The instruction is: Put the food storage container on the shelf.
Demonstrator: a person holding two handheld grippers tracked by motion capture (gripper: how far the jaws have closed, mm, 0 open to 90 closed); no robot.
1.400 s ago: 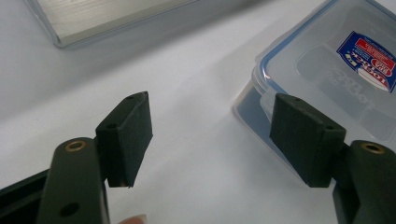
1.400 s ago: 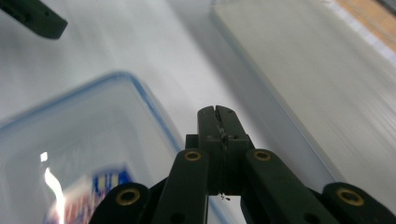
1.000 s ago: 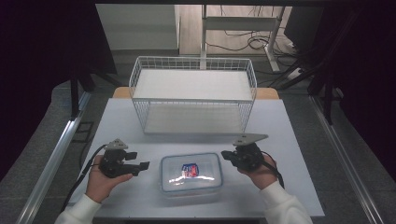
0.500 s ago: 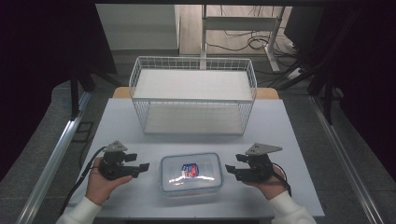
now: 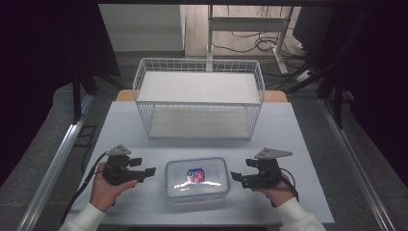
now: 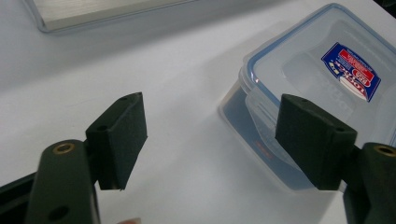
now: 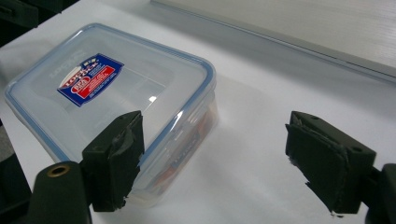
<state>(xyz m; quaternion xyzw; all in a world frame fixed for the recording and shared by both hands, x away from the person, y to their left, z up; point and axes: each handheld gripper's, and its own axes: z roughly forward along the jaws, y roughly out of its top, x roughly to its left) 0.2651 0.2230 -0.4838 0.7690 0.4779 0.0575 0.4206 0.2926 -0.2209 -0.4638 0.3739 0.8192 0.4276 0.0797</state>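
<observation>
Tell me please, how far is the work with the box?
Done: nothing visible; the box sits on the table with its lid on. In hand: left gripper and right gripper flank it with open jaws, not touching. Left: probably gripping the box, perhaps for the basket.

A lab-like recording room: dark curtains (image 5: 48, 72), loose floor cables (image 5: 250, 41), a bare white table (image 5: 298, 139).

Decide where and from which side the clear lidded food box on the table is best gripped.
Probably at its two short ends. The food box lies flat, lid on, with the left hand-held gripper and right hand-held gripper open at either end. Its short-end lock flaps give a ledge; the top is too wide.
</observation>
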